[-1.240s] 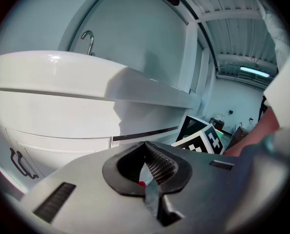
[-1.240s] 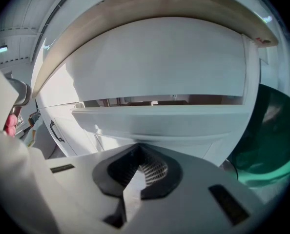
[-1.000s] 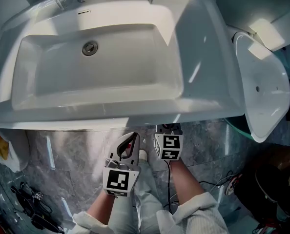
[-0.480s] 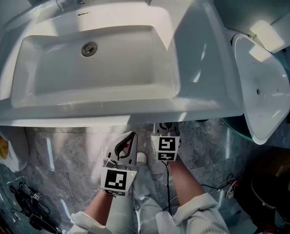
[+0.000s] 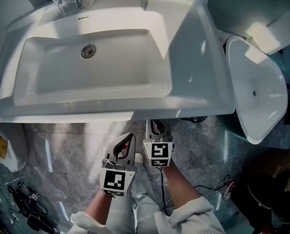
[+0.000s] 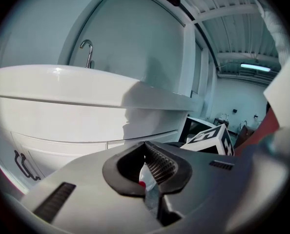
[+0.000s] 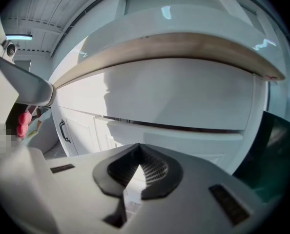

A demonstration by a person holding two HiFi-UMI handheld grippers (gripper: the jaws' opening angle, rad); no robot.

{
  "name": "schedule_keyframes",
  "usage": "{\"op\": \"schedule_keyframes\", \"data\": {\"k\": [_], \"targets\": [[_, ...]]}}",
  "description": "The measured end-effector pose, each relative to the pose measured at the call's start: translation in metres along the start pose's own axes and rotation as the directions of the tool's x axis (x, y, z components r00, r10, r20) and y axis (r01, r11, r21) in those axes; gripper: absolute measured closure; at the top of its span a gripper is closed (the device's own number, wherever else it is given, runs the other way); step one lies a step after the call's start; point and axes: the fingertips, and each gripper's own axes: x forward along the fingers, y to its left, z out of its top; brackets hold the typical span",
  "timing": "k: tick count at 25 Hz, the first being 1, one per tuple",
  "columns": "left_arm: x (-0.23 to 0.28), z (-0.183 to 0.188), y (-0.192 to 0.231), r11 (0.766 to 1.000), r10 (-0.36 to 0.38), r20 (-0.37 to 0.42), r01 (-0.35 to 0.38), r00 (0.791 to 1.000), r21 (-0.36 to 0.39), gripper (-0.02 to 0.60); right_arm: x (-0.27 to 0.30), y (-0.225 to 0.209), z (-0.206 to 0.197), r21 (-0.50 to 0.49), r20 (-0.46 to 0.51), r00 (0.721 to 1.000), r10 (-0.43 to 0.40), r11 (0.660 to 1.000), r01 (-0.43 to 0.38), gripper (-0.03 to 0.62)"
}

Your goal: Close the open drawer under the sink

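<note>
Right gripper: jaws together, empty, touching nothing. Left gripper, at its eight o'clock in the head view, is likewise closed with nothing gripped. The drawer appears slightly out under the sink, at twelve o'clock of the right jaws. It probably slides lightly on runners. The front looks stiff, so push flat mid-face; no grasp needed.

Grey marbled floor below the basin.
Black cables lay tangled at lower left; a thin dark cord trailed at lower right.
</note>
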Motion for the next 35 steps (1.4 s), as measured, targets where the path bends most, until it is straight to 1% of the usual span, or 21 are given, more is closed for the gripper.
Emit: {"op": "schedule_keyframes", "data": {"k": [7, 12, 15, 21, 26, 31, 35], "targets": [[-0.009, 0.015, -0.01, 1.0, -0.015, 0.017, 0.015, 1.0, -0.003, 0.566, -0.034, 0.004, 0.005, 0.035, -0.035, 0.999, -0.008, 0.999, 0.009, 0.588], [-0.022, 0.029, -0.015, 0.999, -0.035, 0.021, 0.035, 0.999, -0.001, 0.566, -0.057, 0.008, 0.02, 0.05, -0.037, 0.999, -0.023, 0.998, 0.025, 0.588], [-0.033, 0.041, -0.017, 0.999, -0.039, 0.025, 0.04, 0.999, -0.005, 0.566, -0.075, 0.012, 0.035, 0.065, -0.045, 0.999, -0.026, 0.997, 0.029, 0.588], [-0.053, 0.083, -0.021, 0.998, -0.059, 0.07, 0.059, 0.996, 0.002, 0.566, -0.102, 0.014, 0.081, 0.103, -0.019, 0.999, -0.037, 0.994, 0.039, 0.588], [-0.074, 0.122, -0.025, 0.998, -0.064, 0.107, 0.066, 0.992, -0.016, 0.566, -0.131, 0.02, 0.132, 0.116, 0.016, 0.999, -0.05, 0.992, 0.047, 0.588], [-0.088, 0.167, -0.023, 0.997, -0.075, 0.165, 0.077, 0.983, -0.007, 0.566, -0.153, 0.029, 0.192, 0.108, 0.094, 0.995, -0.036, 0.994, 0.026, 0.588], [-0.101, 0.189, -0.021, 0.995, -0.091, 0.189, 0.096, 0.978, -0.018, 0.566, -0.168, 0.04, 0.22, 0.094, 0.101, 0.995, -0.012, 0.996, 0.003, 0.588]]}}
